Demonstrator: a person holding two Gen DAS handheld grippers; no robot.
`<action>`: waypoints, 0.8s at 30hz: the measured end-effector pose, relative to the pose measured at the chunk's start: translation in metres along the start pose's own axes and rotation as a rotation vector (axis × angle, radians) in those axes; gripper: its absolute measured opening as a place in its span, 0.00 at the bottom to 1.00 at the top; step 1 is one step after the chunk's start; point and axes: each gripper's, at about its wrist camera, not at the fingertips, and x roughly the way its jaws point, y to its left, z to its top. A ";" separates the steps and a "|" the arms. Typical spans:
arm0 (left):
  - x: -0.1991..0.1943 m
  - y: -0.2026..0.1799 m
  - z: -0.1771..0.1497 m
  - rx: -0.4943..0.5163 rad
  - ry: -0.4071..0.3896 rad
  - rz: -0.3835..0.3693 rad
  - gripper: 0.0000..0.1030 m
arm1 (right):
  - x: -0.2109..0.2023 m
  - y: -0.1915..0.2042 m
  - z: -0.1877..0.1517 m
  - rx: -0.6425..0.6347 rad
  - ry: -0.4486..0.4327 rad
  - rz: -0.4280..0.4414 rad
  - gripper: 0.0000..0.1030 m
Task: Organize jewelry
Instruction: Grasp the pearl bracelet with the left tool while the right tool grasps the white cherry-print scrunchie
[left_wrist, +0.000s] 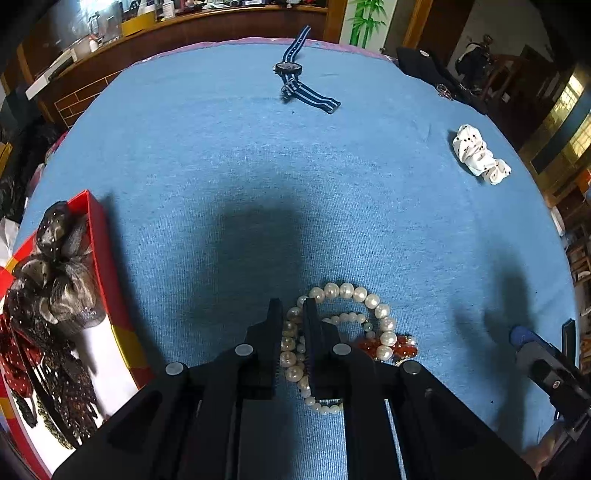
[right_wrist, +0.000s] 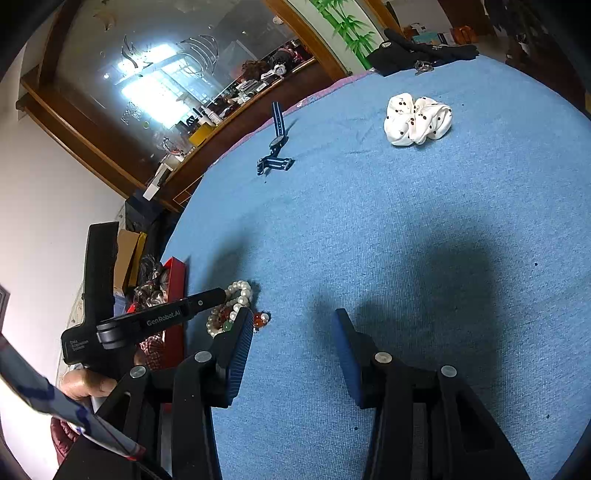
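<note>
The pearl bracelet (left_wrist: 354, 295) lay in a loose heap near the bench's (left_wrist: 258, 166) near edge, tangled with a smaller pearl strand and an orange-stoned piece (left_wrist: 400, 349), a little way to the right of the red box (left_wrist: 99, 236) that sat at the left edge already holding dark hair bows (left_wrist: 55, 266). The left gripper (left_wrist: 291, 317) pointed steeply down over the heap, its 2 fingers drawn nearly together around a run of pearls at the loop's left side; they looked to be pinching that strand, though the beads half hid the contact. The right gripper (right_wrist: 291, 325) hung over bare blue cloth with its fingers parted about halfway and nothing between them. Further off, a striped-strap watch (left_wrist: 295, 74) rested toward the far edge and a white spotted scrunchie (left_wrist: 480, 155) toward the right edge, both untouched. As a judgement, the bracelet would behave like a light, limp chain: smooth round beads likely to roll or slip out of a flat pinch, and a cord that could drag its tangled neighbours along. The safer hold seemed to be across the cord between 2 beads, lifted slowly so the orange piece could fall free before the carry to the box.
</note>
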 end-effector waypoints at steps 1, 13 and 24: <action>0.005 -0.001 0.001 0.013 0.022 0.002 0.12 | 0.000 0.000 0.000 0.000 0.001 -0.001 0.46; -0.002 -0.027 -0.002 0.193 0.031 0.111 0.09 | -0.014 -0.002 0.022 -0.020 0.012 -0.104 0.46; -0.097 -0.008 -0.020 0.091 -0.149 -0.152 0.09 | 0.002 -0.041 0.138 -0.050 -0.020 -0.394 0.70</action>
